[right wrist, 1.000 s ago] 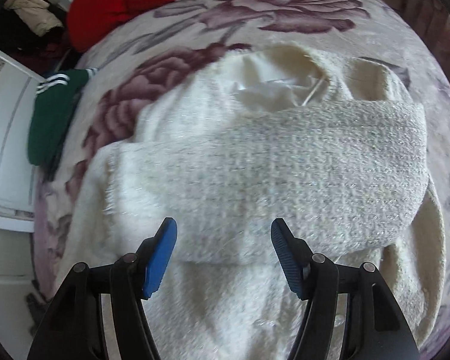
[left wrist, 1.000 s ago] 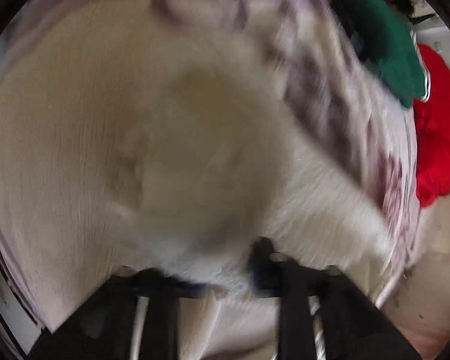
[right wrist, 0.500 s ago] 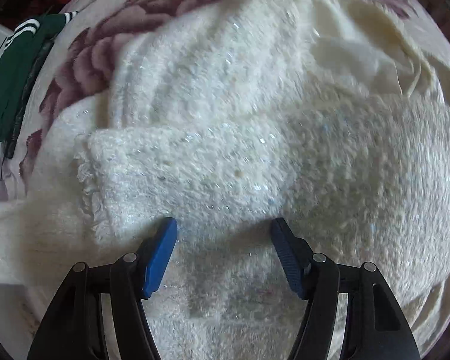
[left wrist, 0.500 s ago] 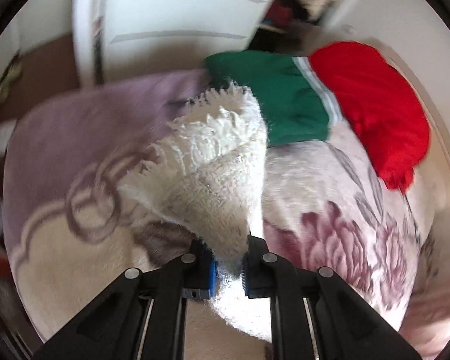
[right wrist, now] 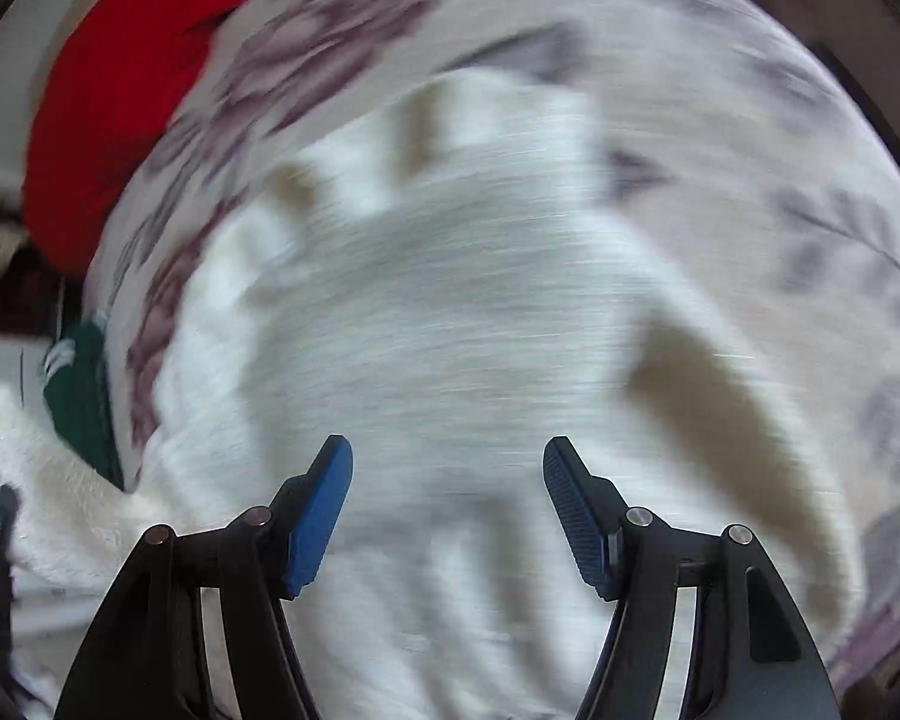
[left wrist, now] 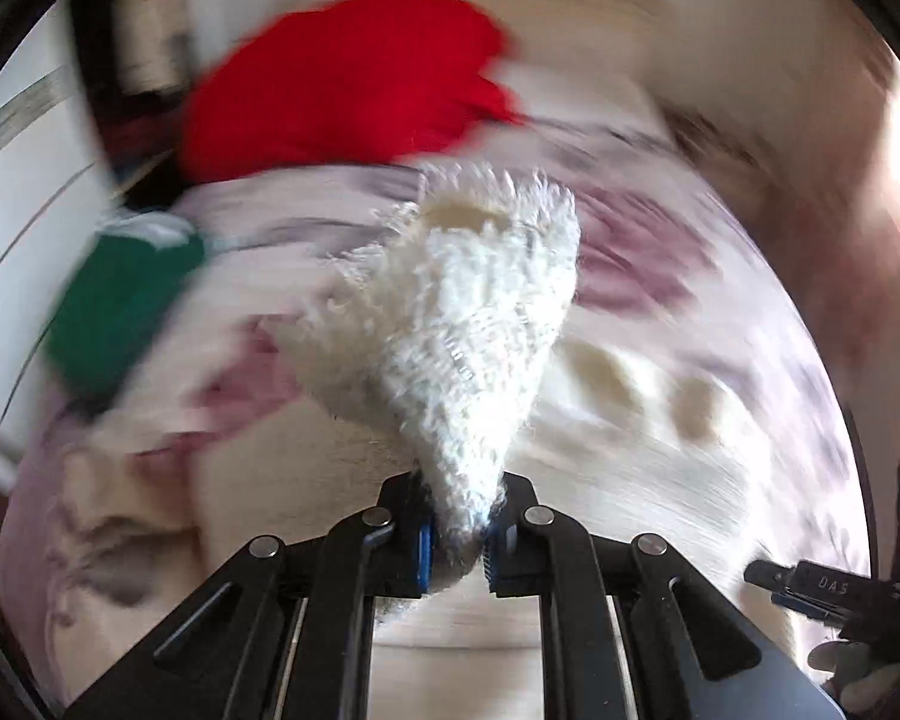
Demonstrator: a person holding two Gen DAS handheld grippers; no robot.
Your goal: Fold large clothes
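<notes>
You are working over a bed covered by a pale blanket with purple roses. On it lie a cream knit garment at frame centre, a red garment upper left, and a green garment at the left edge.

Your left gripper now lifts the white sweater's fringed end toward frame centre, the red garment shifting to upper left. Your right gripper slides off the folded band; its view blurs.
</notes>
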